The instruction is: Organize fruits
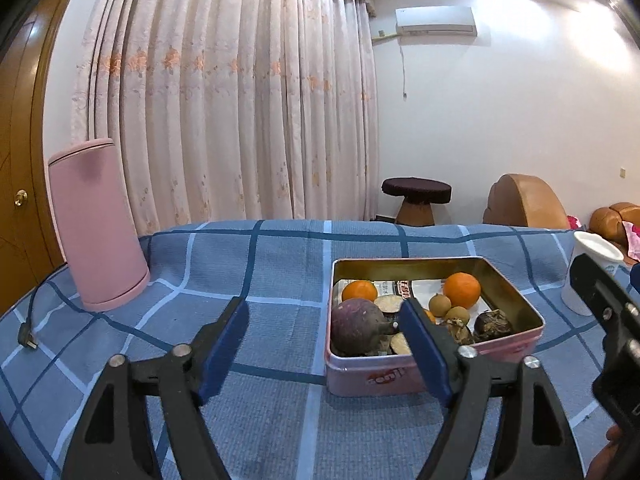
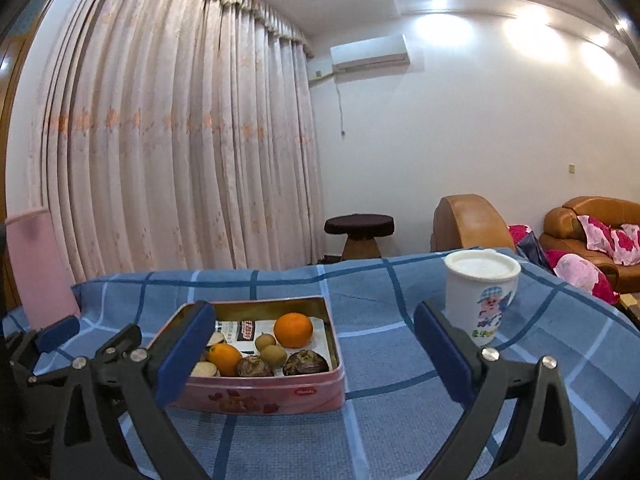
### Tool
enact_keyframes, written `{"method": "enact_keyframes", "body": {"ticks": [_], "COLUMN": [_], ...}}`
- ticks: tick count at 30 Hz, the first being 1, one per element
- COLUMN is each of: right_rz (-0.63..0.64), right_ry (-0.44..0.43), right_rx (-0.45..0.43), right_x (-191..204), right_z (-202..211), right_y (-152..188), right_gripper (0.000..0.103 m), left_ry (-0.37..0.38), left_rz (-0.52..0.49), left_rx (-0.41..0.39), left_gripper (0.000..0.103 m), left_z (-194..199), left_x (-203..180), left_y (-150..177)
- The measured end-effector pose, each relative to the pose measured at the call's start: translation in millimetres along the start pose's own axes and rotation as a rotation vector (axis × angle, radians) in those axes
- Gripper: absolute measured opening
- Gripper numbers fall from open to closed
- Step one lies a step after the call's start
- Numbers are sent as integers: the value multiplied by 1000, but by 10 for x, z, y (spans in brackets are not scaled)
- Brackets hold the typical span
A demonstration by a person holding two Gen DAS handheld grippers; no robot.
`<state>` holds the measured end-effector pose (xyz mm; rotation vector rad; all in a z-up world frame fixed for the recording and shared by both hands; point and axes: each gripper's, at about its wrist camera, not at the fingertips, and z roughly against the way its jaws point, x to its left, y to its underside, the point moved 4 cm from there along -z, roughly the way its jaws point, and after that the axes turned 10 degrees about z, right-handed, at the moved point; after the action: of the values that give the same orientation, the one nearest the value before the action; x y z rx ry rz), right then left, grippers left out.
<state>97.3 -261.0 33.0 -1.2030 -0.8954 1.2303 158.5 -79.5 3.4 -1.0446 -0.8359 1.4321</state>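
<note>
A pink tin box [image 1: 384, 378] [image 2: 276, 394] stands open on the blue checked tablecloth. Inside it lie two oranges [image 1: 462, 290] [image 2: 293, 329], a large purple fruit [image 1: 357, 326], small brown fruits [image 1: 440, 305] [image 2: 273, 355] and dark wrinkled fruits [image 1: 493, 323] [image 2: 306, 362]. My left gripper [image 1: 325, 348] is open and empty, with its right finger in front of the tin's near left part. My right gripper [image 2: 315, 354] is open and empty, hovering in front of the tin, with its left finger over the tin's left side.
A tall pink container [image 1: 96, 224] [image 2: 36, 268] stands at the left with a cord and plug [image 1: 26, 338]. A white lidded cup [image 2: 480, 292] [image 1: 588, 276] stands right of the tin. Curtains, a stool and brown sofas lie beyond the table.
</note>
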Motion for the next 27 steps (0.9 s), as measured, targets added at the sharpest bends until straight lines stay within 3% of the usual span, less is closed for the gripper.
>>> {"method": "enact_keyframes", "body": {"ticks": [8,27], "right_rz": [-34,-56], "right_ry": [22,44], "right_rx": [-69,-99], "right_x": [-50,-109], "right_z": [178,268], "right_y": [-29,-36], "right_gripper": [103,103], "left_ry": [2,1], "left_rz": [-29,-27], "left_rx": [-49,-53], "left_gripper": [87,88], "left_z": [145,171], "left_x": [-48,-55], "left_y": [24,48]}}
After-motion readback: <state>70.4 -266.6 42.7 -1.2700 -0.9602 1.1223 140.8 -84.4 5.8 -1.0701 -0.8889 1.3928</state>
